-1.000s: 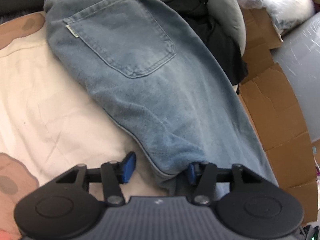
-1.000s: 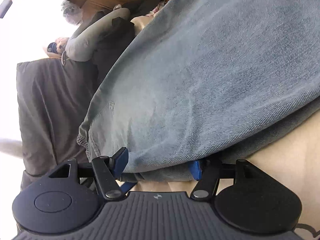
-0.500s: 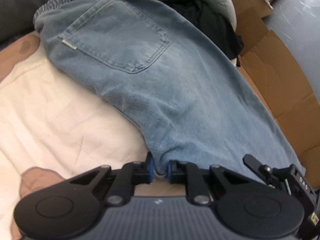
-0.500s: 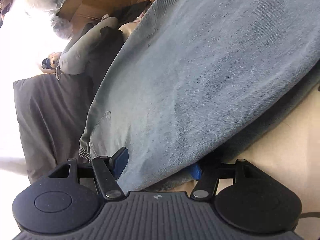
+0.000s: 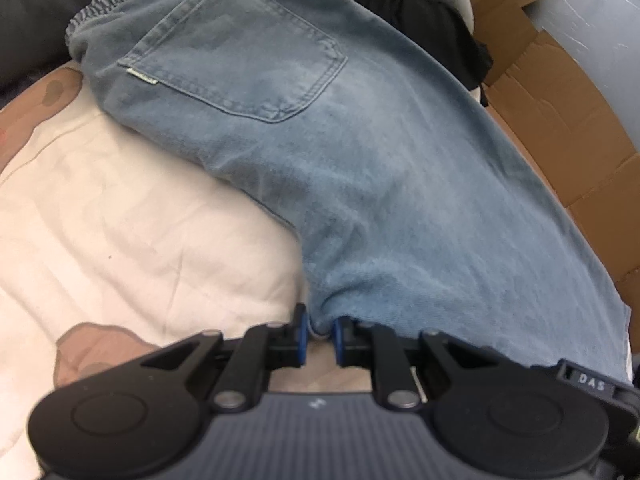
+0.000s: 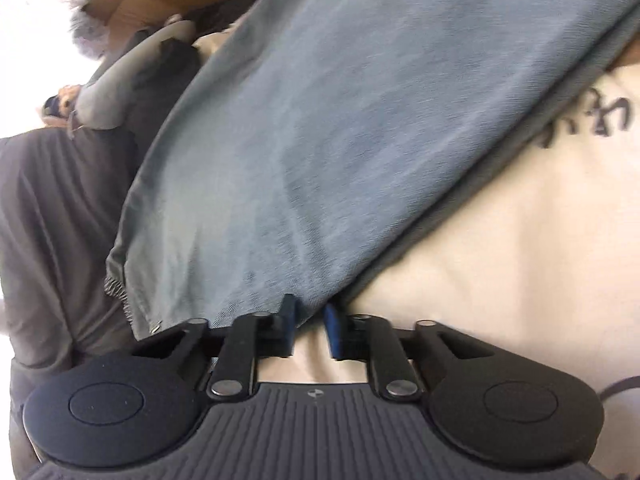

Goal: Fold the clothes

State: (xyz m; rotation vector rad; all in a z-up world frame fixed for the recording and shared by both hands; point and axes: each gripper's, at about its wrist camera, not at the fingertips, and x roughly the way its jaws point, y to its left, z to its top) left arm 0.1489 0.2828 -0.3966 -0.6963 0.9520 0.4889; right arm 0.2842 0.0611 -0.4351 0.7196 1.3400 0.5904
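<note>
Blue jeans (image 5: 360,168) lie folded lengthwise on the cream bedspread (image 5: 120,220), along its cardboard-side edge. Left gripper (image 5: 319,336) pinches the near denim fold, nearly closed. Right gripper (image 6: 308,320) likewise clamps the denim edge.

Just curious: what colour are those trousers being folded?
Faded light blue denim jeans, clearest in the left wrist view.

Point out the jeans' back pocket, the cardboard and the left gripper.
back pocket (image 5: 240,60), left wrist view, middle of the stitched patch.
cardboard (image 5: 560,120), left wrist view, flat brown panel.
left gripper (image 5: 319,338), left wrist view, between the blue pads.
</note>
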